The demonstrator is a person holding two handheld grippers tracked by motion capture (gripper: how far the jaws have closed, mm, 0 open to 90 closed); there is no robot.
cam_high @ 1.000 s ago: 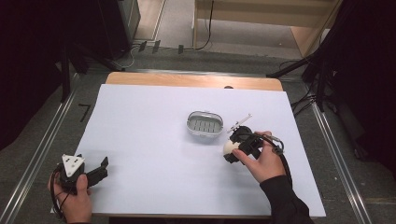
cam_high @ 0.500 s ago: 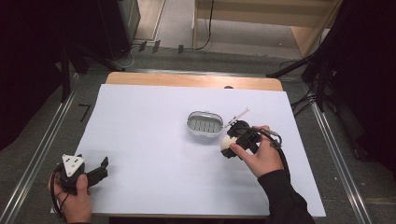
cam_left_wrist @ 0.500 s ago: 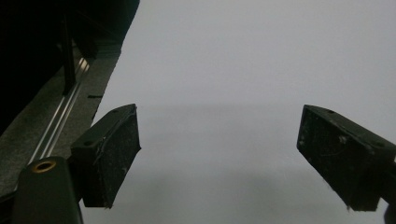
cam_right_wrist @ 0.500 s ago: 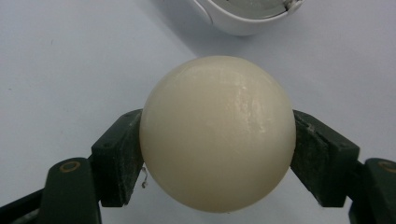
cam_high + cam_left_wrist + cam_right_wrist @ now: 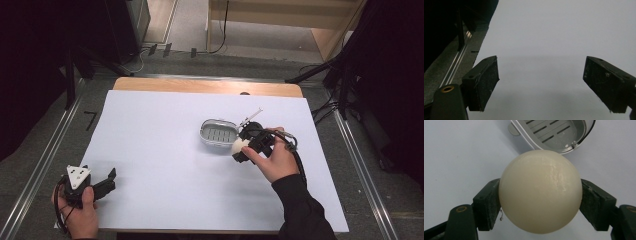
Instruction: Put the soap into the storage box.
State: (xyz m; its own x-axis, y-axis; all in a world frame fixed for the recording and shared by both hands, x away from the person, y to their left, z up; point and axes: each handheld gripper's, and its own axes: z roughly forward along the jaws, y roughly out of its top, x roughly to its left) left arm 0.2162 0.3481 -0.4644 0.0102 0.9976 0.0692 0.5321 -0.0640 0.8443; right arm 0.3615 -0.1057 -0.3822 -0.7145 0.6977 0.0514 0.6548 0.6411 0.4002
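Right gripper (image 5: 239,148) nearer soap dish (image 5: 218,133), clamped on round cream soap (image 5: 540,191); left gripper (image 5: 111,177) agape

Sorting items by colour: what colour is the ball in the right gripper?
Cream-white and glossy; the ball shows best in the right gripper view.

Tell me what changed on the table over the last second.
The right gripper, shut on the cream soap bar, moved a little up the high view toward the grey soap dish and now holds the bar at the dish's near right edge. It has kept its grip throughout. The dish has not shifted, and the left gripper stays open at the table's near left corner.
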